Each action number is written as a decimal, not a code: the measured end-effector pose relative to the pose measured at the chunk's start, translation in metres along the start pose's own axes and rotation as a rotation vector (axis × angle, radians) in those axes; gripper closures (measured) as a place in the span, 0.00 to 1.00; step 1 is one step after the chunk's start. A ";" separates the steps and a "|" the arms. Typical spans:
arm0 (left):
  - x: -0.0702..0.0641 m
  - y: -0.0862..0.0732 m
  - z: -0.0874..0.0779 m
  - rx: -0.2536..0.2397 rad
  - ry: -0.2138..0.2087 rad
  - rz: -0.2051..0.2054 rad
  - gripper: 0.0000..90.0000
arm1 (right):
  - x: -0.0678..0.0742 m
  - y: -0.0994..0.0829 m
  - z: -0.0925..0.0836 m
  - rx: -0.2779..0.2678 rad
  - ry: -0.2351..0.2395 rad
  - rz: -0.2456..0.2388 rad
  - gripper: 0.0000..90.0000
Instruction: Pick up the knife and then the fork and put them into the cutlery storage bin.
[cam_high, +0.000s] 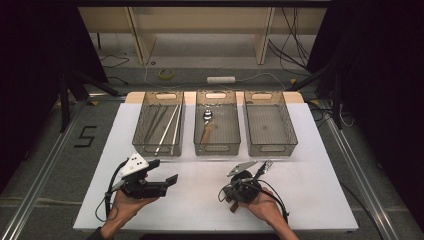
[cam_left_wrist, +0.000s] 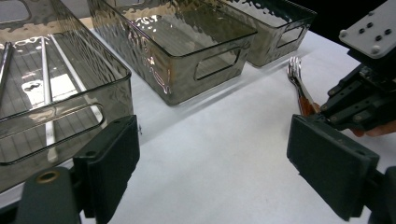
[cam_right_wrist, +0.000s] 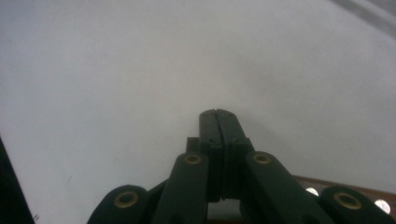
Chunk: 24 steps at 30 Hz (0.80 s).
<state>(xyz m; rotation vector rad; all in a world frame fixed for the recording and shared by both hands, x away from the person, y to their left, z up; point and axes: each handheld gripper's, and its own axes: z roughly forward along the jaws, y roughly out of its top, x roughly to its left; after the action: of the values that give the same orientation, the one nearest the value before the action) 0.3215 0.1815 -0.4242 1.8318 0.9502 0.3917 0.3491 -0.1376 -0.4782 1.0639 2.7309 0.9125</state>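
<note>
White bench (cam_high: 310, 150) fills the middle of the high view, and along its upper part we see three smoky plastic bins in a row. The left bin (cam_high: 159, 130) holds long metal rods, the middle bin (cam_high: 217, 129) a spoon (cam_high: 207, 116) and a wooden-handled piece below it, and the right bin (cam_high: 270, 129) looks bare. At lower left our left gripper (cam_high: 170, 181) rests in the left hand (cam_high: 125, 207), its fingers spread wide with nothing between them. At lower centre-right our right gripper (cam_high: 237, 192) sits in the right hand (cam_high: 262, 205), and a fork (cam_high: 264, 167) sticks out of it toward the upper right, tines just short of the right bin.

From the left gripper view, the two black fingers (cam_left_wrist: 112, 168) stand far apart at the bottom corners over bare bench. The bins run across the top. At right the fork (cam_left_wrist: 295, 74) lies low over the bench, its brown handle running into the right gripper (cam_left_wrist: 359, 102).

From the right gripper view, the fingers (cam_right_wrist: 208, 135) are pressed flat together over blurred white bench. A strip of brown wooden handle (cam_right_wrist: 327, 184) shows at the lower right, behind them; we cannot tell what pins it.
</note>
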 end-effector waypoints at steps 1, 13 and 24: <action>0.000 0.000 0.000 0.000 0.000 0.001 0.18 | 0.000 -0.001 -0.001 0.006 0.005 0.001 1.00; 0.000 0.000 0.000 0.005 0.007 0.003 0.18 | -0.003 -0.016 -0.017 0.068 0.028 -0.015 1.00; -0.001 0.000 0.001 0.010 0.010 0.006 0.18 | -0.009 -0.026 -0.027 0.102 0.036 -0.007 1.00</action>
<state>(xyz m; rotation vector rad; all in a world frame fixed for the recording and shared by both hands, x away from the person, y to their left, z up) 0.3215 0.1805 -0.4249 1.8441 0.9553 0.4005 0.3327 -0.1724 -0.4718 1.0638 2.8363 0.8077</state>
